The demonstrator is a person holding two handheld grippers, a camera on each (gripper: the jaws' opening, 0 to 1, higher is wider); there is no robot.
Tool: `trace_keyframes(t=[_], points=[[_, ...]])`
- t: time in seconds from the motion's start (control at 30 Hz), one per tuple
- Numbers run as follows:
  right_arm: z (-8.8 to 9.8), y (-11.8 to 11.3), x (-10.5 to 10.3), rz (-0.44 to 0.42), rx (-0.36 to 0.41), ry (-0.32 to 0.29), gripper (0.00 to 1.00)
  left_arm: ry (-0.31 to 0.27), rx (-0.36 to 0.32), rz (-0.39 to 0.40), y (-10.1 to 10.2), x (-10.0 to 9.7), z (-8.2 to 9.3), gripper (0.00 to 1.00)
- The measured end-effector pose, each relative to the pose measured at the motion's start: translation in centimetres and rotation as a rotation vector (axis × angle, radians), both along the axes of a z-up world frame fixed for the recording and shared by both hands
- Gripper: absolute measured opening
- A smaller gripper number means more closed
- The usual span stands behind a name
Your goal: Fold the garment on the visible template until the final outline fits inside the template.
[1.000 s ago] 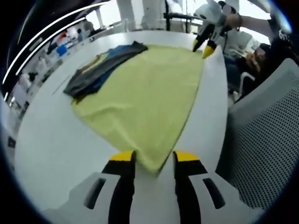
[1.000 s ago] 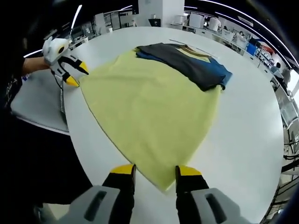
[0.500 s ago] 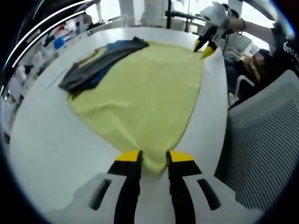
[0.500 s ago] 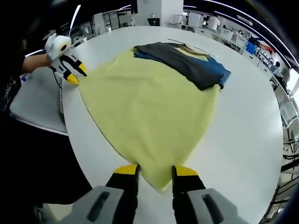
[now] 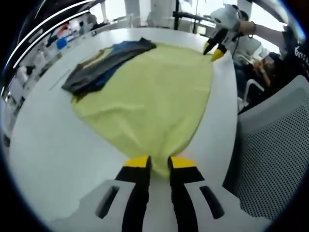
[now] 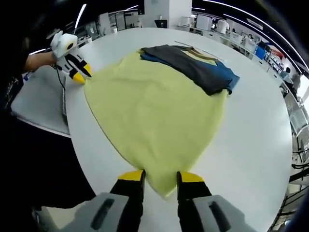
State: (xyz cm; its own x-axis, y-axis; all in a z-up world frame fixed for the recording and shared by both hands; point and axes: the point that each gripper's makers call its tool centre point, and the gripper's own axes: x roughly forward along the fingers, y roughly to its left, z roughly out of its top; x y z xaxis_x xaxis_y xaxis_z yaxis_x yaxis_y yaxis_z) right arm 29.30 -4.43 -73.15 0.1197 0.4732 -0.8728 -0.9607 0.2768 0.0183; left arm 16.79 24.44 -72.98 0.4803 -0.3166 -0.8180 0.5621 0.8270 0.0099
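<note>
Yellow cloth, a thin garment (image 5: 147, 101), lies spread flat on the white round table (image 5: 48, 145) in the left gripper view, and its near corner at 6 o'clock now sits pinched between the yellow tips of the left gripper (image 5: 158, 163), whose jaws have drawn in from a wide straddle over the last second to clamp the fabric. At 1 o'clock the other gripper meets the far corner, and a pile of dark grey and blue clothes (image 5: 104, 63) overlaps the garment's edge at 11 o'clock. In the right gripper view, the right gripper (image 6: 161, 176) has likewise narrowed onto its own corner at 6 o'clock and appears clenched on it. With both corners held, the first fold looks ready to begin; I can make out no template outline.
</note>
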Motion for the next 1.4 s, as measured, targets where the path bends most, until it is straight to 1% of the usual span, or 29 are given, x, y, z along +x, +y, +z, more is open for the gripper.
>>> trace_keyframes(t=[0.1, 0.13, 0.17, 0.23, 0.3, 0.37, 0.47, 0.5, 0.63, 0.73, 0.77, 0.83, 0.87, 0.9, 1.1, 1.13, 1.27, 1.4], points=[[0.0, 0.0, -0.2, 0.035, -0.009, 0.006, 0.28, 0.004, 0.000, -0.001, 0.0, 0.1, 0.0, 0.10], [0.0, 0.0, -0.5, 0.062, -0.013, 0.014, 0.29, 0.003, 0.000, -0.001, 0.1, 0.1, 0.0, 0.10], [0.0, 0.0, -0.6, 0.066, -0.012, 0.021, 0.31, 0.004, -0.003, 0.001, 0.1, 0.1, 0.0, 0.10], [0.0, -0.1, -0.2, 0.057, -0.018, 0.010, 0.27, 0.006, -0.012, 0.012, 0.1, 0.1, 0.0, 0.10], [-0.1, -0.1, 0.1, 0.067, -0.030, -0.009, 0.23, 0.005, -0.015, 0.016, 0.1, 0.1, 0.0, 0.10], [-0.1, -0.1, 0.3, 0.044, -0.032, -0.002, 0.21, 0.000, -0.010, 0.012, 0.1, 0.1, 0.0, 0.10], [-0.1, -0.1, 0.1, 0.093, -0.046, -0.022, 0.22, -0.001, -0.005, 0.007, 0.1, 0.1, 0.0, 0.10], [0.0, -0.1, 0.0, 0.079, -0.046, -0.013, 0.23, -0.001, -0.003, 0.007, 0.1, 0.1, 0.0, 0.09], [0.0, -0.1, -0.2, 0.104, -0.045, -0.018, 0.24, 0.003, -0.002, 0.010, 0.2, 0.2, 0.0, 0.08], [-0.1, -0.1, -0.1, 0.094, -0.042, -0.015, 0.23, 0.005, -0.006, 0.014, 0.2, 0.2, 0.0, 0.08], [-0.1, -0.1, 0.0, 0.085, -0.041, -0.016, 0.22, 0.005, -0.006, 0.014, 0.2, 0.2, 0.0, 0.07], [-0.1, -0.1, 0.4, 0.064, -0.039, -0.022, 0.15, 0.002, -0.007, 0.017, 0.3, 0.3, 0.0, 0.07], [-0.1, -0.1, 0.6, 0.056, -0.041, -0.024, 0.10, 0.001, -0.007, 0.021, 0.3, 0.3, 0.0, 0.06], [-0.1, 0.0, 0.9, 0.041, -0.042, -0.026, 0.08, 0.001, -0.007, 0.023, 0.3, 0.3, 0.0, 0.06], [-0.1, 0.0, 1.1, 0.012, -0.031, -0.018, 0.00, 0.002, -0.010, 0.032, 0.3, 0.3, 0.0, 0.02], [-0.1, 0.1, 1.0, 0.007, -0.023, -0.010, 0.00, 0.002, -0.010, 0.031, 0.3, 0.3, 0.0, 0.02], [-0.1, 0.0, 0.9, 0.006, -0.026, -0.017, 0.00, 0.003, 0.003, 0.012, 0.1, 0.0, 0.1, 0.02], [0.0, -0.2, 0.5, 0.004, -0.031, -0.002, 0.00, 0.017, -0.006, 0.013, 0.1, -0.4, 0.3, 0.01]])
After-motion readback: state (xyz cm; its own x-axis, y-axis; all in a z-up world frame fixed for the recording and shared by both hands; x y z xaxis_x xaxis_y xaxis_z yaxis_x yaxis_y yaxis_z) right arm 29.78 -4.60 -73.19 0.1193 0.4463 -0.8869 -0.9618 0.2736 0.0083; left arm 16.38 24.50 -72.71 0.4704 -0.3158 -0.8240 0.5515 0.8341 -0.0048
